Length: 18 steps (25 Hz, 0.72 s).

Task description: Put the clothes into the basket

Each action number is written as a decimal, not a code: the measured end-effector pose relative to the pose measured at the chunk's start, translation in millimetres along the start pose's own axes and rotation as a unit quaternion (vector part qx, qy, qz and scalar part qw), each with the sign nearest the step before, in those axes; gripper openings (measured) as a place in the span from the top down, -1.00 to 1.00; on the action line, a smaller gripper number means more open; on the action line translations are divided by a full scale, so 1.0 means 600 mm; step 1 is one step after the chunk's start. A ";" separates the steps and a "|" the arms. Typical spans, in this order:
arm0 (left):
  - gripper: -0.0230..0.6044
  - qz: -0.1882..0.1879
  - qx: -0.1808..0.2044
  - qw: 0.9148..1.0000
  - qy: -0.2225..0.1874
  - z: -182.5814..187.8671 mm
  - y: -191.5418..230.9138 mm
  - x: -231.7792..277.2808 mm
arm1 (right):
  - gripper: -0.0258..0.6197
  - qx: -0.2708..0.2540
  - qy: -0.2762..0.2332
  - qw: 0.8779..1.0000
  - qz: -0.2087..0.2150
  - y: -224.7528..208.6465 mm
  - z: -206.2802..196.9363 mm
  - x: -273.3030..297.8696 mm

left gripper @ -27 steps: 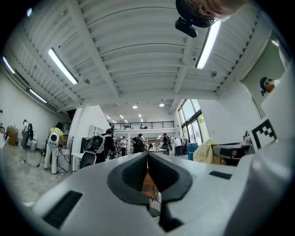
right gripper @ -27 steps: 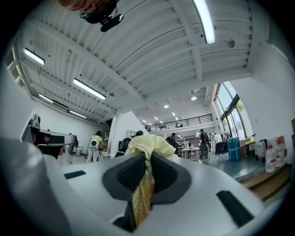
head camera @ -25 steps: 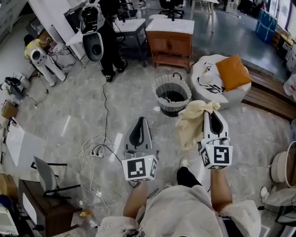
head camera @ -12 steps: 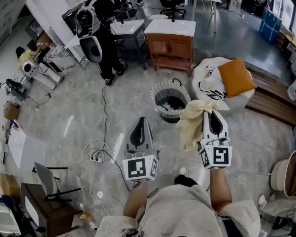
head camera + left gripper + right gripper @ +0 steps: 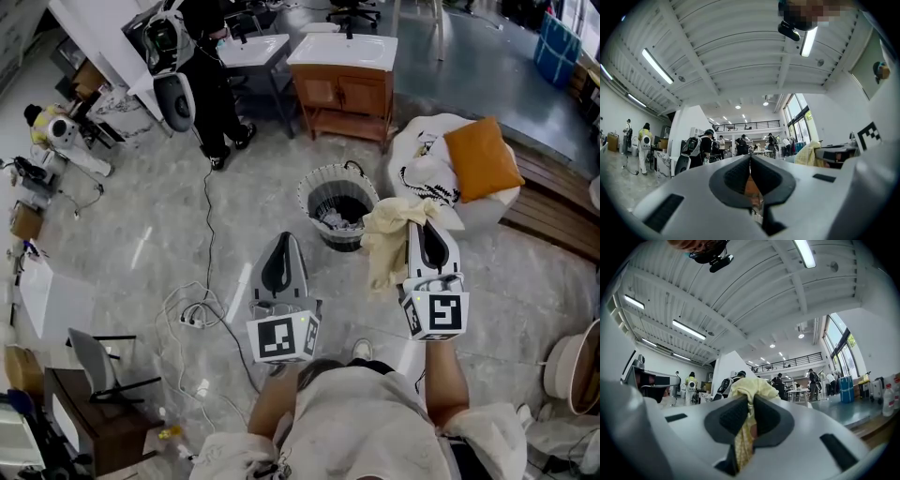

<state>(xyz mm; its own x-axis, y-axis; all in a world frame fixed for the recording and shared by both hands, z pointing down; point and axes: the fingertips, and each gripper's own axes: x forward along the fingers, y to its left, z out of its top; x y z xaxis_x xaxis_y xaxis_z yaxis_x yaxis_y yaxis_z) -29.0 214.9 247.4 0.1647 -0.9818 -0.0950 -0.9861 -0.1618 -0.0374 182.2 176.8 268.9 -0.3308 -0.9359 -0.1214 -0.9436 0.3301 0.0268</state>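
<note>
Two hand-held grippers reach out level in front of the person. The right hand-held gripper point(image 5: 424, 228) is clamped on a pale yellow garment point(image 5: 384, 246), which hangs from its jaws clear of the floor point(image 5: 159, 244), probably for carrying. The left hand-held gripper point(image 5: 284, 246) is closed on nothing. The basket point(image 5: 310, 195) stands on the floor just ahead, with something pale inside.
</note>
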 end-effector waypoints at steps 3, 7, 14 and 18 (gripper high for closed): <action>0.91 0.000 -0.001 1.000 0.003 -0.006 -0.006 0.016 | 0.87 0.003 0.006 1.000 -0.001 -0.015 -0.007 0.012; 0.91 0.000 -0.006 1.000 0.004 -0.015 -0.004 0.046 | 0.87 0.000 0.012 1.000 -0.002 -0.034 -0.017 0.036; 0.91 -0.008 -0.010 1.000 -0.001 -0.037 0.008 0.105 | 0.87 0.006 0.019 1.000 -0.005 -0.052 -0.043 0.094; 0.91 -0.011 -0.017 1.000 -0.004 -0.044 0.039 0.151 | 0.87 0.001 0.018 1.000 -0.004 -0.046 -0.046 0.148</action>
<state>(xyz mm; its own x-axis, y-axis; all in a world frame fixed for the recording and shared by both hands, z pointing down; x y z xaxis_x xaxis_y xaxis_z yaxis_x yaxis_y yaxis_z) -37.5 119.7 264.0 0.1860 -0.9772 -0.1021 -0.9825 -0.1864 -0.0058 178.7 81.4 284.9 -0.3243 -0.9421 -0.0854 -0.9459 0.3234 0.0246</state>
